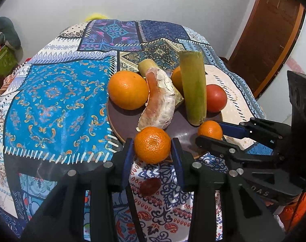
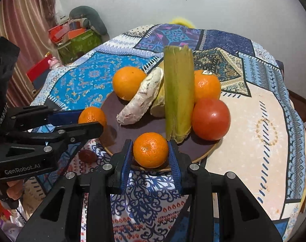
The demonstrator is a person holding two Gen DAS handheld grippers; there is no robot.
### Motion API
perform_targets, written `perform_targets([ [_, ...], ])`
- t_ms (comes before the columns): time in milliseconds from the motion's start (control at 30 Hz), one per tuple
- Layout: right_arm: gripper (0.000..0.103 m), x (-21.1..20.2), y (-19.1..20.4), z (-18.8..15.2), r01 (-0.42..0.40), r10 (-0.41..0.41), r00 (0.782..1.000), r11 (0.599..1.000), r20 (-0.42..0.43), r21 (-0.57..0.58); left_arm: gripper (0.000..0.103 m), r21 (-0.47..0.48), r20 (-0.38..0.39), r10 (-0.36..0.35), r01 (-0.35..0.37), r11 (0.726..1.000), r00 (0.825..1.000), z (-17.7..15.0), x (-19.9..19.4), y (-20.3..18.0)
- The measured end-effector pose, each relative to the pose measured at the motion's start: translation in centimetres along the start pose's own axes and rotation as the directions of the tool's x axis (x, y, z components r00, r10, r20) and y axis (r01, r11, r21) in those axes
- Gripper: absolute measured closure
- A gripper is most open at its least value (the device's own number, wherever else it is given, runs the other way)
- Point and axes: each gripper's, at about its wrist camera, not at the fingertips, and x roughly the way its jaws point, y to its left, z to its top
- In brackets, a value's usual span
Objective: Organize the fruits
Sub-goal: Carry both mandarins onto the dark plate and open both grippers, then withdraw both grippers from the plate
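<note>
1. the left gripper (image 1: pixel 152 147) has its blue pads pressed on both sides of a small mandarin (image 1: pixel 152 144), closed on it at the near rim of the dark round plate (image 1: pixel 122 121)
2. the right gripper (image 2: pixel 150 151) grips a second mandarin (image 2: pixel 150 149) the same way, fingers snug against it, at the plate's near edge
3. each gripper shows in the other's view, clamped on its own fruit
4. on the plate lie a large orange (image 1: pixel 128 89), a peeled grapefruit segment (image 1: pixel 159 104), a green cane stalk (image 1: pixel 193 86) leaning up, a second orange (image 2: pixel 206 85) behind it, and a red tomato (image 2: pixel 211 119) beside the stalk
5. a small dark red fruit (image 1: pixel 150 186) sits on the patterned tablecloth (image 1: pixel 52 100), just off the plate, near the left gripper
</note>
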Motion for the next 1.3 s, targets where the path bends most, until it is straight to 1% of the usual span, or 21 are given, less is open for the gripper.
perform_targets([
  [133,0.071,0.1,-0.1,0.1,0.017,-0.017,1.000,1.000,0.008,-0.016,0.066,-0.028,-0.002,-0.013,0.013,1.000,1.000,0.1,0.2,0.4],
  [233,0.070,0.0,-0.1,0.3,0.008,-0.008,1.000,1.000,0.008,-0.021,0.066,-0.031,-0.002,-0.017,0.017,0.999,1.000,0.1,0.2,0.4],
  [333,0.060,0.0,0.0,0.4,0.014,-0.014,1.000,1.000,0.007,-0.026,0.066,-0.030,0.000,-0.005,0.005,1.000,1.000,0.0,0.0,0.3],
  [467,0.059,-0.4,-0.2,0.4,0.015,-0.015,1.000,1.000,0.014,-0.012,0.066,-0.026,0.013,0.003,-0.003,1.000,1.000,-0.2,-0.9,0.2],
  [700,0.059,-2.8,-0.7,-0.2,0.030,-0.030,0.999,0.999,0.025,0.012,0.066,-0.015,0.040,0.020,-0.019,1.000,0.999,-0.4,-3.9,-0.5],
  [1033,0.059,-8.1,-0.4,-2.2,0.079,-0.080,0.995,0.997,0.057,0.013,0.065,0.020,0.080,0.059,-0.061,0.998,0.995,-1.9,-9.3,-2.0],
  [1200,0.059,-10.1,0.2,-3.6,0.094,-0.094,0.994,0.996,0.063,0.008,0.064,0.033,0.091,0.075,-0.078,0.996,0.993,-3.2,-11.4,-2.5],
  [1300,0.059,-10.4,0.6,-4.9,0.092,-0.092,0.995,0.996,0.044,0.011,0.064,0.039,0.090,0.079,-0.083,0.996,0.993,-3.9,-12.2,-2.7],
])
